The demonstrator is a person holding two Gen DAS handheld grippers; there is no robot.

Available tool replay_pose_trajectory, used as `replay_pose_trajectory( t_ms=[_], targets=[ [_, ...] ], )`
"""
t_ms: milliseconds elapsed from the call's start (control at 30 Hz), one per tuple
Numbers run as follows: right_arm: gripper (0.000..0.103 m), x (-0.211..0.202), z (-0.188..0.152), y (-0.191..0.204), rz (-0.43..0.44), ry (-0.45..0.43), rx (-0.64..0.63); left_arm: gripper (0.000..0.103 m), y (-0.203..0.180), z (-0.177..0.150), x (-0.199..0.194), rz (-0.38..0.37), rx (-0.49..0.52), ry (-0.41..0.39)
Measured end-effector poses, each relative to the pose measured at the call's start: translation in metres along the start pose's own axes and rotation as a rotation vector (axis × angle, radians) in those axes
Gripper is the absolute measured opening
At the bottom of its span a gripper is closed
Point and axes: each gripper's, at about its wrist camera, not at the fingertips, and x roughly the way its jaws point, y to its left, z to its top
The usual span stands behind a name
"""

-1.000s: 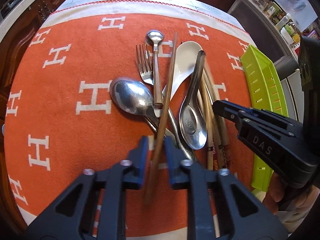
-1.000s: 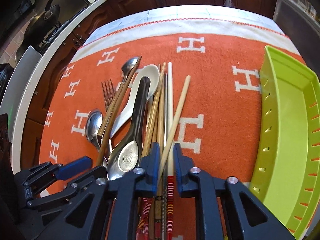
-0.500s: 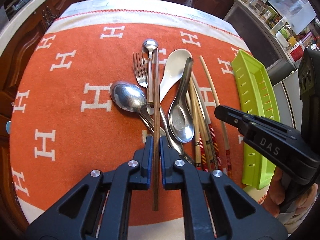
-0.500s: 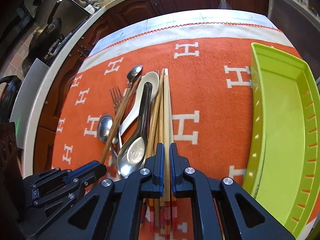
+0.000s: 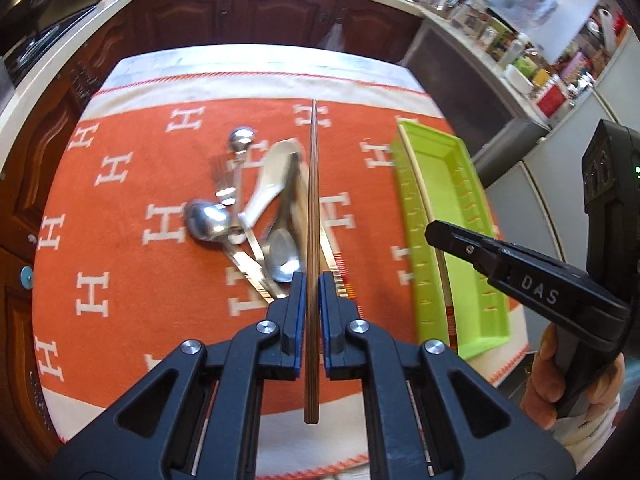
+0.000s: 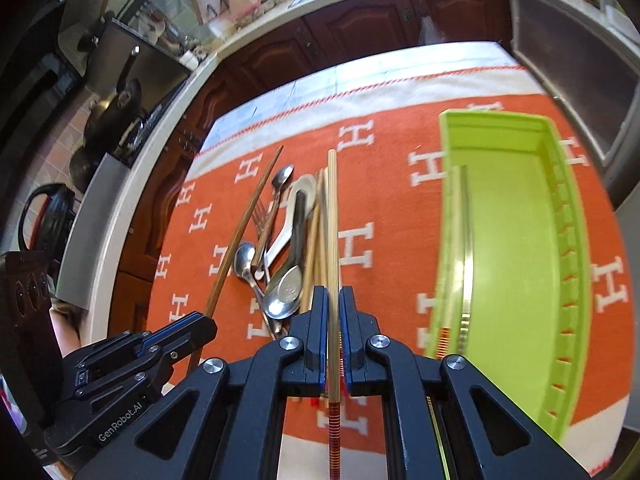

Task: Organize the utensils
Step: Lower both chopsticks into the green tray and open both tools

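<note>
Chopsticks, two, each clamped lengthwise: dark chopstick (image 5: 312, 216) in left gripper (image 5: 308, 308) above the utensil pile (image 5: 256, 216); pale chopstick (image 6: 332, 240) in right gripper (image 6: 332, 324); green tray (image 6: 516, 240) lies to the right, long axis roughly parallel to both sticks; right gripper nearer.

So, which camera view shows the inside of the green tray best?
The right wrist view: the green tray opens toward the camera, so its floor and slotted wall show. In the left wrist view the tray is narrower, seen from its side, partly behind the right hand-held gripper.
</note>
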Motion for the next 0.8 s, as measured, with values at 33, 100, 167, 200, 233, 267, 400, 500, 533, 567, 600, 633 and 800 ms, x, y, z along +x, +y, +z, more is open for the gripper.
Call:
replay_pose_trajectory(
  t_ms=[33,100,167,200,233,267,400,500,533,567,600,633,800],
  targets=[
    [0.005,-0.007,0.001,-0.007,-0.004,-0.009,0.013,0.005,-0.009,0.002,-0.002,-0.010,0.011,0.000],
    [0.005,-0.019,0.004,-0.024,-0.011,-0.019,0.042,0.005,-0.029,0.006,-0.003,-0.029,0.034,0.001],
    [0.005,-0.028,0.007,-0.043,-0.025,-0.024,0.068,0.005,-0.051,0.011,-0.001,-0.043,0.059,0.000],
    [0.005,-0.033,0.009,-0.054,-0.041,-0.030,0.083,0.005,-0.062,0.014,0.001,-0.050,0.071,-0.001],
    [0.005,-0.036,0.011,-0.062,-0.053,-0.032,0.093,0.005,-0.071,0.015,0.002,-0.056,0.080,0.000],
    [0.005,-0.040,0.012,-0.073,-0.065,-0.033,0.109,0.005,-0.080,0.017,0.005,-0.064,0.090,0.004],
    [0.005,-0.047,0.016,-0.104,-0.103,-0.029,0.142,0.005,-0.117,0.022,0.021,-0.078,0.130,0.029],
    [0.006,-0.044,0.018,-0.122,-0.120,-0.021,0.154,0.005,-0.138,0.024,0.041,-0.076,0.140,0.071],
    [0.006,-0.043,0.019,-0.127,-0.123,-0.015,0.157,0.005,-0.142,0.023,0.047,-0.072,0.143,0.082],
    [0.006,-0.040,0.020,-0.131,-0.125,-0.011,0.161,0.005,-0.144,0.023,0.052,-0.068,0.144,0.088],
    [0.006,-0.038,0.020,-0.136,-0.129,-0.007,0.166,0.005,-0.148,0.022,0.058,-0.063,0.146,0.097],
    [0.006,-0.037,0.021,-0.140,-0.134,-0.007,0.169,0.005,-0.148,0.021,0.062,-0.060,0.146,0.104],
    [0.012,-0.031,0.024,-0.152,-0.162,-0.019,0.176,0.005,-0.145,0.017,0.075,-0.035,0.141,0.138]
  ],
)
